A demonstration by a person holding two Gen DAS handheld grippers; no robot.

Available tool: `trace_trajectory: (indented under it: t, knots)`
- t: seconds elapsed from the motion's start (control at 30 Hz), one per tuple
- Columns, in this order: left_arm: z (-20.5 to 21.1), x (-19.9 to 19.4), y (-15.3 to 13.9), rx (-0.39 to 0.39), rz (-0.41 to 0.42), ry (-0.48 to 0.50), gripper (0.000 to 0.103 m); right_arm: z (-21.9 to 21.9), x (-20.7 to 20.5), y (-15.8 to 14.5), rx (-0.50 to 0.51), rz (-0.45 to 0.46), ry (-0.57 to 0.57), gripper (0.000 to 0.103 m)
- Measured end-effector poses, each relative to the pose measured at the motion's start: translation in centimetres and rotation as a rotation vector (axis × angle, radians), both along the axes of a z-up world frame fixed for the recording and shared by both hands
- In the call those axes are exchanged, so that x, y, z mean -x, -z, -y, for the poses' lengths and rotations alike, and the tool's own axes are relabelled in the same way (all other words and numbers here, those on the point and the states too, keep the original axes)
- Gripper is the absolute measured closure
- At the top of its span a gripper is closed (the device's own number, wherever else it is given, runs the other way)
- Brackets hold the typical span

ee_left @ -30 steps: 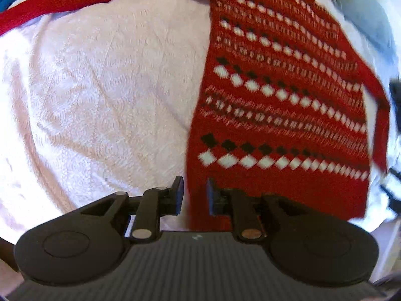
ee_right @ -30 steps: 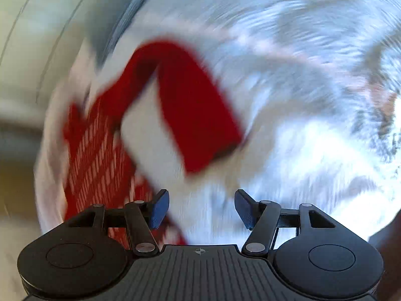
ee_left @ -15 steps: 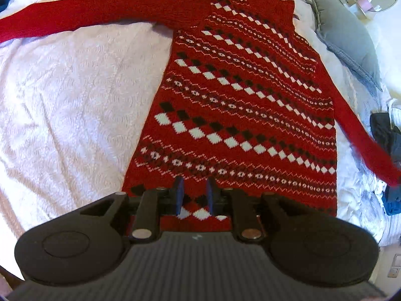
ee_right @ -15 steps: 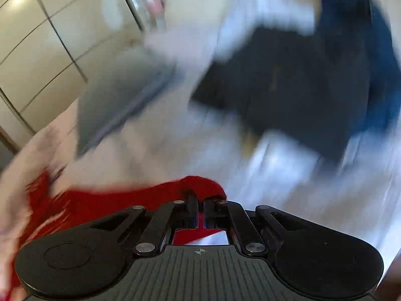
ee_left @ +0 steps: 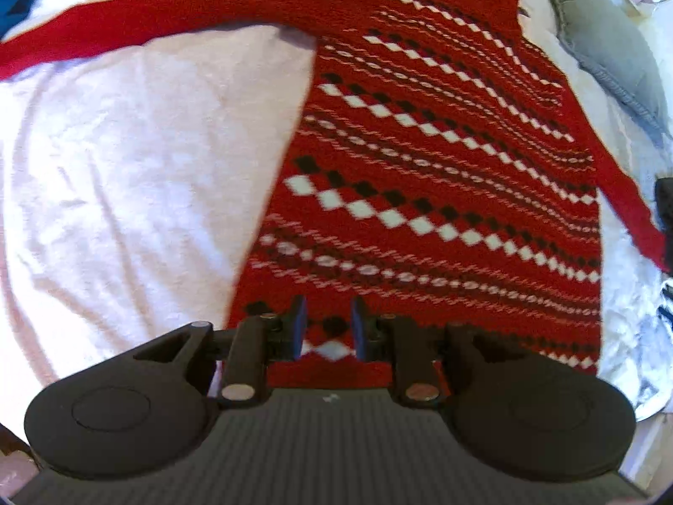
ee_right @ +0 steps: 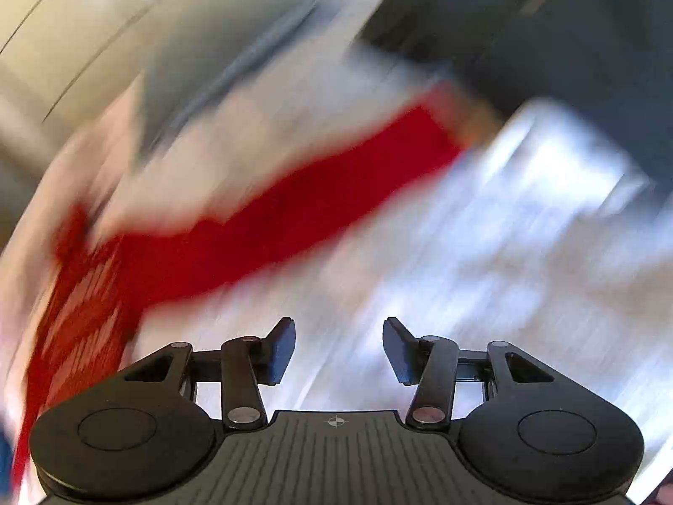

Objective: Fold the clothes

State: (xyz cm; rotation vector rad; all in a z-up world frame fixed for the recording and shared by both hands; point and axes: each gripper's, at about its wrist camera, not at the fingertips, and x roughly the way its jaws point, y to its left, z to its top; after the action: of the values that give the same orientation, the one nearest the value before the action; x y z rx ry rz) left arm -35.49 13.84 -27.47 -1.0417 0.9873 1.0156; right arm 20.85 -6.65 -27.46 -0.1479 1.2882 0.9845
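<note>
The red patterned sweater (ee_left: 441, 176) lies flat on the white bedspread (ee_left: 139, 176), hem nearest the left gripper (ee_left: 326, 328), collar at the far end, one sleeve stretched out left. The left gripper's jaws have just been opening, the hem showing between them, unpinched. The right gripper (ee_right: 336, 349) has just opened, empty, over blurred bedding; a grey pillow (ee_left: 605, 54) lies beyond.

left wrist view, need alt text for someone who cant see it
A red sweater with black and white diamond bands lies spread flat on a pale bedspread, one sleeve stretched out to the left. The left gripper points down over the hem, its jaws slightly apart, just opened, the hem showing in the gap. A grey pillow lies at upper right.
</note>
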Motion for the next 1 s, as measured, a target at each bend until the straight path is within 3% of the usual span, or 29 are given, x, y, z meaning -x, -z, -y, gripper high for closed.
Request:
trace_trajectory:
  t: [0.1, 0.23, 0.33, 0.47, 0.6, 0.63, 0.67, 0.73, 0.87, 0.9, 1.0]
  knots:
    - [0.3, 1.2, 0.0, 0.006, -0.022, 0.011, 0.078, 1.7, 7.0, 1.2, 0.007, -0.134, -0.172, 0.053]
    - [0.7, 3.3, 0.6, 0.03, -0.033, -0.003, 0.073, 4.0, 14.3, 1.6, 0.042, -0.202, -0.303, 0.053]
    - [1.1, 5.0, 1.1, 0.048, -0.011, -0.004, 0.071, 6.0, 16.4, 2.4, 0.083, -0.21, -0.264, 0.053]
    - [2.0, 6.9, 2.8, 0.1, 0.074, -0.002, 0.064, 7.5, 16.9, 3.5, 0.068, -0.241, -0.118, 0.053]
    - [2.7, 7.7, 5.0, 0.151, 0.242, -0.012, 0.069, 8.2, 17.7, 4.7, 0.047, -0.336, 0.03, 0.053]
    - [2.7, 7.9, 5.5, 0.168, 0.297, -0.016, 0.086, 8.3, 18.2, 4.7, 0.034, -0.359, 0.066, 0.057]
    - [2.8, 8.0, 5.8, 0.18, 0.326, -0.017, 0.098, 8.3, 18.6, 4.5, 0.009, -0.375, 0.095, 0.098]
    - [2.8, 8.8, 5.0, 0.159, 0.366, -0.01, 0.099, 8.2, 19.6, 2.7, -0.046, -0.334, 0.127, 0.096]
    - [3.7, 11.7, -0.3, 0.001, 0.476, 0.092, 0.099, 9.6, 21.6, -4.4, -0.28, -0.168, 0.058, 0.097]
    - [4.0, 12.2, -0.8, -0.015, 0.443, 0.124, 0.099, 9.8, 22.2, -5.5, -0.297, -0.142, 0.031, 0.097]
    - [4.3, 12.9, 2.0, 0.036, 0.316, 0.107, 0.099, 10.6, 22.9, -4.0, -0.145, -0.089, 0.016, 0.098]
